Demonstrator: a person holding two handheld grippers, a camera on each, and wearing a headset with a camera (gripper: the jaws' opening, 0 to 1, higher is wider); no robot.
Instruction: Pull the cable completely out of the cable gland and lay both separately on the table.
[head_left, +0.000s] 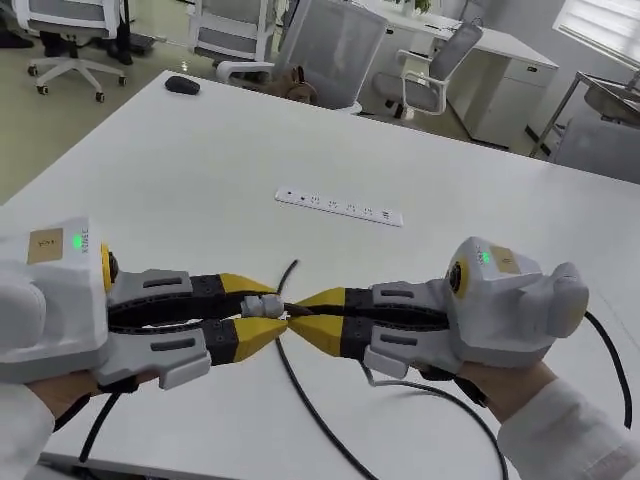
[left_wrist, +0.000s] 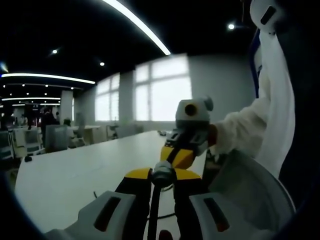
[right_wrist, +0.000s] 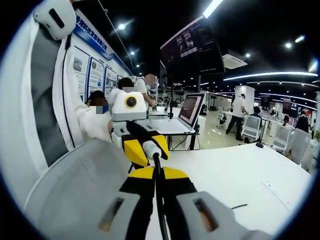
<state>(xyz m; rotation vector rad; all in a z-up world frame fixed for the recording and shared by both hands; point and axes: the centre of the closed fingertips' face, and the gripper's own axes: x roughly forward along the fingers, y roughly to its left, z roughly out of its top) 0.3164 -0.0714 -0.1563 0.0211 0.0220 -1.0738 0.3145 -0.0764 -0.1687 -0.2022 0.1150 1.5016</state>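
- Head view: we count two claws, the left gripper (head_left: 278, 308) and the right gripper (head_left: 300, 318). We also count one cable gland (head_left: 262, 306), one black cable (head_left: 318, 418), one power strip (head_left: 338, 207), one dark mouse (head_left: 182, 85) and four office chairs (head_left: 335, 45).
- The two grippers meet tip to tip above the white table (head_left: 200, 160). The left claw pinches the pale cable gland, and the right claw pinches the cable just beside it.
- The cable gland is the one thing here that holds another, since the cable runs through it. A short end curves up beyond the tips and the long part runs toward the bottom of the picture.
- Bare tabletop lies on every side of the grippers. The power strip lies well beyond them, the mouse sits near the far left corner, and the office chairs stand past the far edge.
- Left gripper view: our yellow jaws are pressed onto the grey cable gland (left_wrist: 163, 171), and the cable (left_wrist: 154, 212) runs back between them. The right gripper (left_wrist: 176, 159) faces us just past it, and open table (left_wrist: 75, 175) spreads to the left.
- Right gripper view: our jaws are pressed together on the cable (right_wrist: 159, 200). The left gripper (right_wrist: 149, 152) is straight ahead with the cable gland (right_wrist: 152, 147) at its tip. Open table (right_wrist: 250, 170) lies to the right, and one laptop (right_wrist: 192, 111) sits at its far side.
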